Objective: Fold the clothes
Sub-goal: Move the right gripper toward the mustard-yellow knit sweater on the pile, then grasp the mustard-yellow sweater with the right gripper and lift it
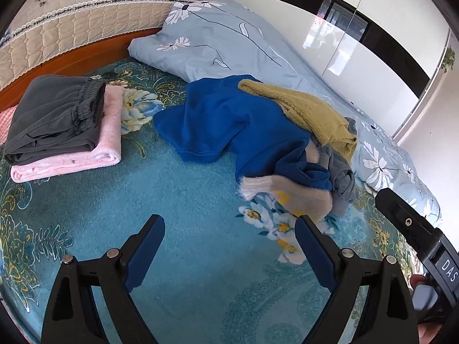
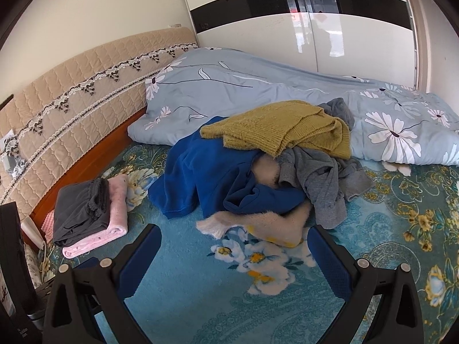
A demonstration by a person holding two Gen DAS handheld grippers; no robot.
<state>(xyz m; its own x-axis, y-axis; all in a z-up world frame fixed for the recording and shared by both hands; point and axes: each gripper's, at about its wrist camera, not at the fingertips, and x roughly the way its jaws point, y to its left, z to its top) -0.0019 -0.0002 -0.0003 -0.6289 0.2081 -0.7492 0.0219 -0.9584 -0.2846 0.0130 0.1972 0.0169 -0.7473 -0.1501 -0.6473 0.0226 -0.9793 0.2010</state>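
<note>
Bedding first: the bed (image 2: 183, 309) carries a teal floral blanket, with a pale blue duvet (image 2: 258, 86) bunched along its far side by the wardrobe (image 2: 344, 37). Clothes for folding lie in one loose pile at mid-bed, against the duvet and well apart from the folded stack. Largest in the pile is the blue fleece (image 2: 206, 177), spread toward the headboard with a ribbed hem exposed on its near left edge; judged thick, soft and fairly heavy, it should drape rather than slide, and that hem looks the cleanest place to take hold. On top sits the mustard knit (image 2: 275, 132), loosely woven, likely stretchy and prone to snagging; grip at a ribbed edge, not the open weave. Under it on the right, the grey top (image 2: 324, 183) is thin and limp, tangled with the others. Nearest both grippers lies the fuzzy beige piece (image 2: 258, 226), light and fluffy, its near edge free. At the left of the bed, the stack (image 2: 86, 215) holds dark grey trousers on a pink towel, already folded. Left gripper (image 1: 229, 230) and right gripper (image 2: 235, 239) hover above bare blanket short of the pile, jaws wide and holding nothing.
</note>
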